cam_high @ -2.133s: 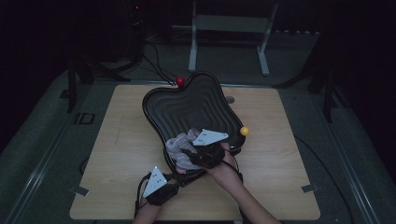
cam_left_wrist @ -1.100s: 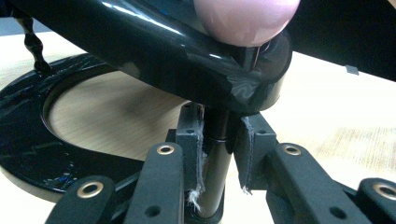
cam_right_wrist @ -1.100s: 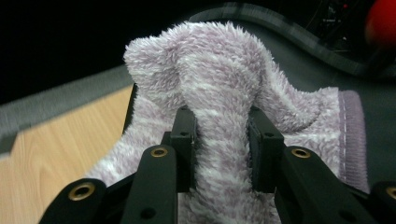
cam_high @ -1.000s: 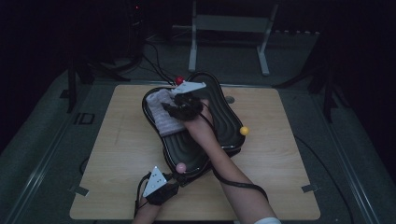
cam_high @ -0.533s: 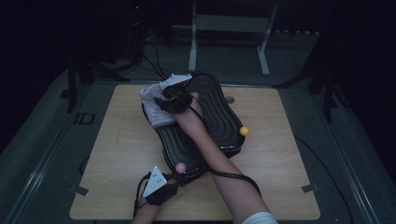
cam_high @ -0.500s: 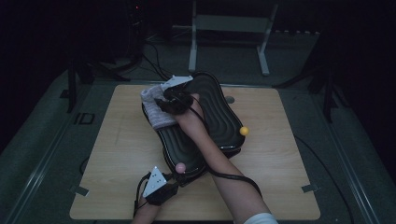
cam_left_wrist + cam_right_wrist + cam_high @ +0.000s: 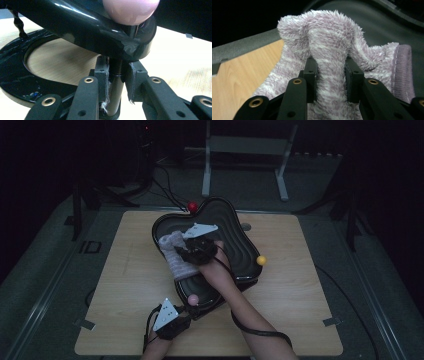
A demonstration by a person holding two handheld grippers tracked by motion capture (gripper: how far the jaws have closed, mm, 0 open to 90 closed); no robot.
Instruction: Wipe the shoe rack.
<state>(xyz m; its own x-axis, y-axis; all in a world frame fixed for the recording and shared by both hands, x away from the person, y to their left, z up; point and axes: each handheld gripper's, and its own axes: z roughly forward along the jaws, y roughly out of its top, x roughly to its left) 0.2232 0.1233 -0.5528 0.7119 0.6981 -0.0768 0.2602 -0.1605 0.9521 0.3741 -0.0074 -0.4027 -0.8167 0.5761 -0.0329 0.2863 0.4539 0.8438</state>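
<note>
Across the far-left lobe of the black tray lay the fluffy lilac cloth, one end bunched up near the rim and the rest trailing toward you over the ribbed floor. You had a fold of that cloth pinched in your right gripper; in the right gripper view its jaws were clamped on a thick ridge of the cloth, the pile bulging above and to both sides of them. The cloth's long axis ran roughly from the far rim toward you, and the gripper sat at its right edge, so any wiping stroke would, I judge, have to travel along the tray's grooves rather than across them.

Your left gripper stayed at the near edge of the worktop, closed on the thin black post under the tray's near lobe, just below the pink ball. That grip looked like the steadying one. The right hand was clearly the nearer to the cloth.

Round the rim stood a red ball at the far side and a yellow ball at the right. A black ring base rested flat on the wood beneath.
</note>
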